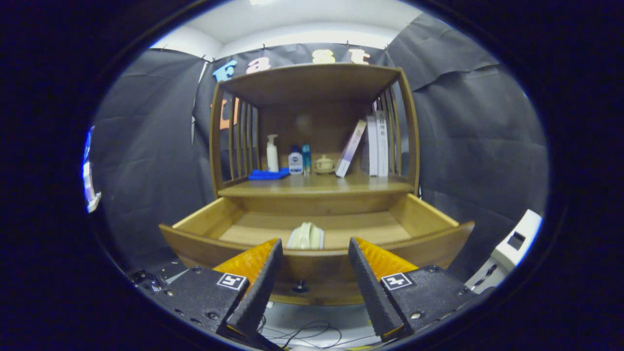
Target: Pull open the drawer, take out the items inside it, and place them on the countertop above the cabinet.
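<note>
The wooden cabinet's drawer (204, 246) stands pulled open toward me. Inside it, near the front wall, lies a pale green soft item (305, 237). A small dark knob (299, 286) sits on the drawer front, just ahead of the gap between my fingers. My gripper (315, 246) is open, with nothing between its fingers, in front of the drawer and slightly below its rim. The countertop (365, 185) above the drawer carries a blue cloth (267, 174), a white pump bottle (272, 153), two small bottles (296, 162), a small lidded pot (323, 165) and books.
Leaning and upright books (375, 145) fill the countertop's right side under a slatted wooden shelf frame (312, 80). A white device (512, 246) stands to the right of the drawer. Cables (307, 332) lie on the floor below the drawer front.
</note>
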A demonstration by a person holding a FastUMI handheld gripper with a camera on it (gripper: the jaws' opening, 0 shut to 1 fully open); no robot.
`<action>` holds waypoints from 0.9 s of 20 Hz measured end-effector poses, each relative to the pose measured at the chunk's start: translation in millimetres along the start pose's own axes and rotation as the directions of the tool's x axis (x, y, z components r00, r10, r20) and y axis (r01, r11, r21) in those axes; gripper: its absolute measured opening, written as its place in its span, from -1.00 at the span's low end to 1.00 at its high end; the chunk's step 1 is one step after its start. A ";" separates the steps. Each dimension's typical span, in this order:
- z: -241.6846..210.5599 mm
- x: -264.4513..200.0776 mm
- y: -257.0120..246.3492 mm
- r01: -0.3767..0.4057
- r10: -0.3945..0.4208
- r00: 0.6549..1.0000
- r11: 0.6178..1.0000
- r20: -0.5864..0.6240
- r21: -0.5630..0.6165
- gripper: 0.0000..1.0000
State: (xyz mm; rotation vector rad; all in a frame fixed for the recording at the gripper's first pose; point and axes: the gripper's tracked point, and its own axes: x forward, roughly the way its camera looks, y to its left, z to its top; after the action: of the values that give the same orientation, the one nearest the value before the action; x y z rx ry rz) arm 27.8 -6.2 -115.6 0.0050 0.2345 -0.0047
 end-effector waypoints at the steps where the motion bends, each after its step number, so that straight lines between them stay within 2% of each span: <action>1: 15.6 3.7 -0.5 0.005 -0.005 1.000 1.000 0.002 -0.013 0.76; 5: 83.4 33.1 11.7 -0.044 0.045 0.998 0.999 0.042 -0.025 0.86; 10: 131.1 81.0 20.9 -0.080 0.080 0.996 0.997 -0.036 -0.001 0.95; 14: 124.0 123.5 24.4 -0.078 0.080 0.979 0.997 -0.189 0.015 0.98; 18: 80.8 160.4 30.7 -0.081 0.069 0.915 0.997 -0.397 -0.013 0.98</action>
State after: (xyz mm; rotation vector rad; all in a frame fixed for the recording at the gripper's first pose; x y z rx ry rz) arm 202.7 23.4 -74.2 -0.0141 0.6418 0.0773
